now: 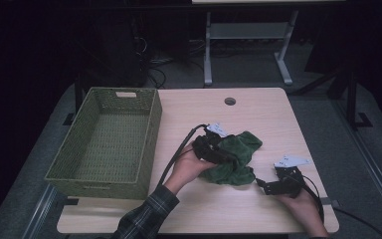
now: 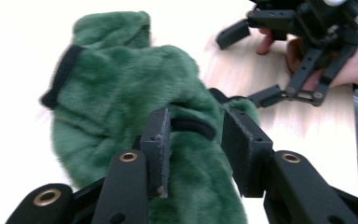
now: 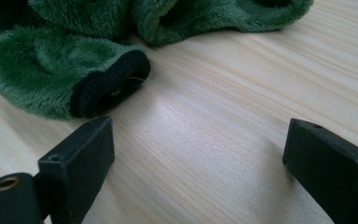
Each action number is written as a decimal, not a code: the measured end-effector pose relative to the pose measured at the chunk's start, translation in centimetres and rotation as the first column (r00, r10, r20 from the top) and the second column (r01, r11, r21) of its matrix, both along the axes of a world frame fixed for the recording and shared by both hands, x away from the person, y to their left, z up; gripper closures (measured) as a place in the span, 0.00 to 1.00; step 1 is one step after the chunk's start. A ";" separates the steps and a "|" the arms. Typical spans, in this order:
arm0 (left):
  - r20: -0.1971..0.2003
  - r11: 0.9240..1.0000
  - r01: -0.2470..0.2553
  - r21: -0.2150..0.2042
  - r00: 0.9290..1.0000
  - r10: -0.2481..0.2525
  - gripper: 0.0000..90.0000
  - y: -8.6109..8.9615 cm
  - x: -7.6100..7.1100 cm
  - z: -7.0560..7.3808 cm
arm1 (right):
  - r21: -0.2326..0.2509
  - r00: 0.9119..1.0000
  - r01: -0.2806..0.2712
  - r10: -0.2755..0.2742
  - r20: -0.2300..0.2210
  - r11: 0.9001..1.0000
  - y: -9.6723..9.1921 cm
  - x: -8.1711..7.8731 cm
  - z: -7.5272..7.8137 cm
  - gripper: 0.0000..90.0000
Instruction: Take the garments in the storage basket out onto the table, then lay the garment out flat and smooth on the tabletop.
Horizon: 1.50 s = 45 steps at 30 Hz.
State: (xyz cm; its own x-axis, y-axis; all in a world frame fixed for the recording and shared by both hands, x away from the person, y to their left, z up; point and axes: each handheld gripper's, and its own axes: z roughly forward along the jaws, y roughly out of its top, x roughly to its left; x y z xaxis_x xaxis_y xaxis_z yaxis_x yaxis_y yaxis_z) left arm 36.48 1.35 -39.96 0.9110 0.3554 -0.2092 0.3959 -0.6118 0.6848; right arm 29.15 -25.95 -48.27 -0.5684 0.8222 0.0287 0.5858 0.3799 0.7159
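A fuzzy green garment (image 1: 236, 149) with black trim lies crumpled near the middle of the wooden table (image 1: 263, 114). My left gripper (image 1: 225, 155) reaches into its left side. In the left gripper view its jaws (image 2: 196, 126) stand apart, and a fold of the green garment (image 2: 121, 84) with a black trim strip runs between them without being pinched. My right gripper (image 1: 261, 184) rests low on the table just right of the cloth, wide open with bare wood between its fingertips (image 3: 198, 140). A black cuff (image 3: 112, 86) of the garment lies just beyond its left jaw.
A green woven basket (image 1: 149, 144) stands at the table's left, with nothing in it that I can see. A round cable hole (image 1: 230, 101) sits near the far edge. The right gripper (image 2: 244, 67) and its hand also show beyond the cloth in the left gripper view.
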 end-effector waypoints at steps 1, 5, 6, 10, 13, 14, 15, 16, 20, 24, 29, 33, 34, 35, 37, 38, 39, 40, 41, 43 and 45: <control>0.000 1.000 0.006 0.005 1.000 -0.006 0.67 -0.2 -0.1 -0.2 | 0.000 1.000 0.000 0.000 0.000 1.000 0.0 0.0 0.0 0.10; -0.013 1.000 0.000 0.024 1.000 0.000 0.66 -0.6 -0.2 -1.1 | 0.000 1.000 0.000 0.000 0.000 1.000 0.0 0.0 0.0 0.10; -0.015 1.000 -0.001 0.026 1.000 0.001 0.66 -0.7 -0.2 -1.3 | 0.000 1.000 0.001 -0.001 -0.001 1.000 0.0 0.0 0.0 0.10; -0.008 0.998 -0.003 0.062 1.000 0.003 0.65 -0.9 -0.2 -2.1 | 0.000 1.000 0.002 -0.002 -0.002 1.000 0.0 0.0 0.0 0.10; -0.014 0.997 -0.010 0.076 1.000 0.011 0.65 -1.0 -0.1 -2.7 | 0.000 1.000 0.002 -0.002 -0.002 1.000 0.0 0.0 0.0 0.10; -0.010 0.996 -0.002 0.090 1.000 0.003 0.65 -1.0 0.0 -2.8 | 0.000 1.000 0.001 -0.001 -0.001 1.000 0.0 0.0 0.0 0.10; -0.013 0.996 -0.009 0.092 1.000 0.010 0.66 -1.1 0.0 -3.0 | -0.001 1.000 0.005 -0.005 -0.001 1.000 0.0 0.0 0.0 0.10; -0.011 0.995 -0.005 0.103 1.000 0.006 0.66 -1.1 0.0 -3.2 | -0.001 1.000 0.005 -0.005 -0.001 1.000 0.0 0.0 0.0 0.10; -0.016 0.994 -0.005 0.108 1.000 0.006 0.92 -0.9 0.0 -3.6 | -0.002 1.000 0.009 -0.009 -0.001 1.000 0.0 -0.1 0.0 0.10; -0.012 0.995 0.001 0.096 1.000 0.000 0.97 -0.7 -0.2 -3.3 | -0.008 1.000 0.011 -0.011 -0.010 1.000 0.1 -0.2 0.1 0.10; 0.009 1.000 0.003 0.026 1.000 -0.003 0.97 -0.1 -0.7 -1.8 | 0.005 1.000 -0.023 0.024 -0.014 1.000 0.2 -0.6 0.9 0.15; 0.022 1.000 0.008 -0.002 1.000 -0.008 0.97 0.6 -1.0 -0.9 | 0.045 0.998 -0.060 0.061 -0.011 0.997 0.2 -0.9 1.3 0.16; 0.020 1.000 0.006 -0.013 1.000 -0.006 0.97 0.9 -1.1 -0.7 | 0.054 0.997 -0.069 0.070 -0.016 0.996 0.3 -1.0 1.3 0.16; 0.020 1.000 0.008 -0.024 1.000 -0.008 0.97 1.2 -1.2 -0.6 | 0.065 0.995 -0.094 0.095 -0.015 0.993 0.4 -1.1 1.4 0.16; 0.014 0.999 0.002 -0.040 1.000 -0.002 0.97 1.8 -1.4 -0.3 | 0.074 0.991 -0.128 0.130 -0.017 0.989 0.8 -1.3 1.4 0.16; 0.016 0.999 0.001 -0.044 1.000 0.000 0.97 2.2 -1.5 -0.2 | 0.078 0.990 -0.141 0.143 -0.014 0.987 1.0 -1.3 1.4 0.16; 0.014 0.999 -0.003 -0.053 1.000 0.004 0.97 2.5 -1.6 -0.1 | 0.082 0.988 -0.152 0.154 -0.017 0.985 1.2 -1.3 1.4 0.16; 0.012 0.998 -0.005 -0.059 1.000 0.006 0.97 2.9 -1.8 0.0 | 0.089 0.986 -0.166 0.168 -0.015 0.982 1.4 -1.3 1.4 0.16; 0.012 0.998 -0.006 -0.061 1.000 0.007 0.97 3.3 -1.9 0.1 | 0.096 0.983 -0.179 0.181 -0.017 0.979 1.7 -1.2 1.4 0.16; 0.013 0.997 -0.018 -0.069 1.000 0.018 0.97 3.9 -2.1 0.2 | 0.100 0.978 -0.206 0.209 -0.018 0.973 2.2 -1.0 1.3 0.16; 0.014 0.997 -0.023 -0.076 1.000 0.024 0.97 4.5 -2.1 0.3 | 0.104 0.971 -0.236 0.239 -0.017 0.966 2.7 -0.8 1.2 0.17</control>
